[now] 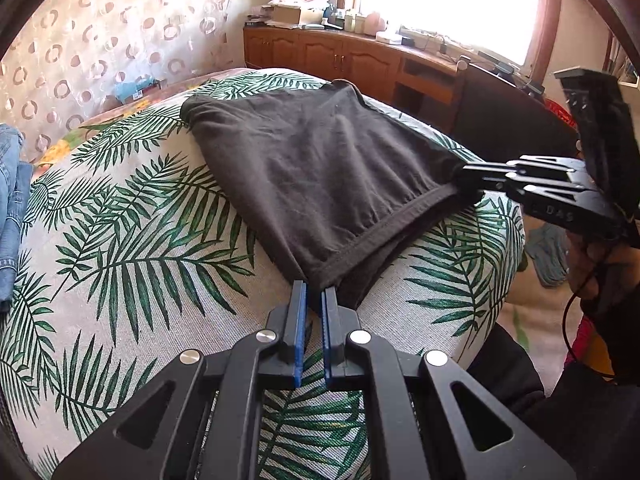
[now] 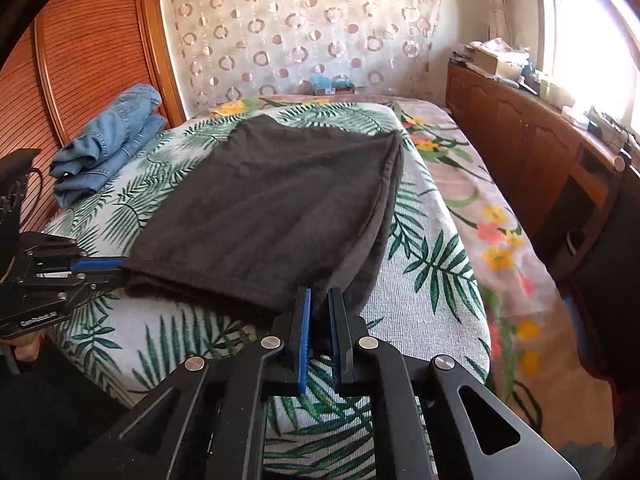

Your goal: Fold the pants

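Observation:
Dark grey pants [image 1: 320, 168] lie folded on a leaf-print cushion [image 1: 132, 240]. My left gripper [image 1: 315, 289] is shut on the near hem corner of the pants. My right gripper [image 1: 460, 184] comes in from the right and is shut on the other hem corner. In the right wrist view the pants [image 2: 272, 216] spread away from me, my right gripper [image 2: 320, 294] pinches their near right corner, and the left gripper [image 2: 120, 266] holds the near left corner.
Folded blue jeans [image 2: 108, 148] lie at the far left of the cushion. A floral bedspread [image 2: 492, 216] lies under it. A wooden cabinet [image 2: 532, 152] with clutter runs along the window wall. A slatted wooden door [image 2: 84, 64] stands at the left.

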Tool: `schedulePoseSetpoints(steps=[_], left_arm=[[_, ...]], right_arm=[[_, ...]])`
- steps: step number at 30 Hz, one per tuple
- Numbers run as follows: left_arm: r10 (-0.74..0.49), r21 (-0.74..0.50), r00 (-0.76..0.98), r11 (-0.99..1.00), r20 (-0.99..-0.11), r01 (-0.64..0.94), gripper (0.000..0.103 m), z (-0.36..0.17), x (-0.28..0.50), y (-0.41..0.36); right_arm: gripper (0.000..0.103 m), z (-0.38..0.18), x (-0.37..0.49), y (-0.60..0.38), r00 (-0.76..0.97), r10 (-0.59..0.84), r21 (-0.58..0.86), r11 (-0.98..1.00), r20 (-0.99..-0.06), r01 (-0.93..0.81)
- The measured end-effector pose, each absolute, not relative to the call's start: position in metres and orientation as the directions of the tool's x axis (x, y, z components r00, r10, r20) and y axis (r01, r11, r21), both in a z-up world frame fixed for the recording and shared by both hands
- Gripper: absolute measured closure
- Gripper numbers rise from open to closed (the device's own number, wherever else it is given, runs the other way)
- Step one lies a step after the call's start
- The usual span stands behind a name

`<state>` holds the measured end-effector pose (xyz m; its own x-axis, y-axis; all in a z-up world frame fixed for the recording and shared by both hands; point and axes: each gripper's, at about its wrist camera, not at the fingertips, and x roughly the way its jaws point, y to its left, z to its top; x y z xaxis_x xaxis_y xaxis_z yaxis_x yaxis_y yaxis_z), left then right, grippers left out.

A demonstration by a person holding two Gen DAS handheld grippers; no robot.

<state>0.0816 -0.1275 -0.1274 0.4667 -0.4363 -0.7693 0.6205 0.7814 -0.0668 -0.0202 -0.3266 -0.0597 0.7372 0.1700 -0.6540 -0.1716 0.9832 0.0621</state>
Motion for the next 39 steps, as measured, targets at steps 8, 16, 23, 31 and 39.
schedulePoseSetpoints(steps=[8, 16, 23, 31, 39], left_arm=[[-0.439, -0.070, 0.467, 0.782, -0.768, 0.619, 0.095, -0.128, 0.082, -0.126], [-0.435, -0.056, 0.489, 0.787, -0.756, 0.614, 0.095, -0.118, 0.075, -0.127], [-0.430, -0.047, 0.512, 0.798, -0.744, 0.601, 0.094, -0.104, 0.069, -0.125], [-0.426, -0.041, 0.529, 0.805, -0.734, 0.592, 0.086, -0.093, 0.066, -0.123], [-0.383, -0.048, 0.530, 0.841, -0.757, 0.539, 0.062, -0.106, 0.085, -0.119]], right_arm=[[0.096, -0.062, -0.025, -0.326, 0.726, 0.168, 0.065, 0.984, -0.667, -0.167], [0.088, -0.056, -0.027, -0.328, 0.739, 0.168, 0.078, 0.985, -0.653, -0.155], [0.085, -0.050, -0.035, -0.330, 0.764, 0.154, 0.072, 0.988, -0.626, -0.139], [0.084, -0.046, -0.039, -0.328, 0.777, 0.154, 0.074, 0.988, -0.611, -0.137], [0.081, -0.049, -0.036, -0.324, 0.776, 0.163, 0.079, 0.986, -0.609, -0.145]])
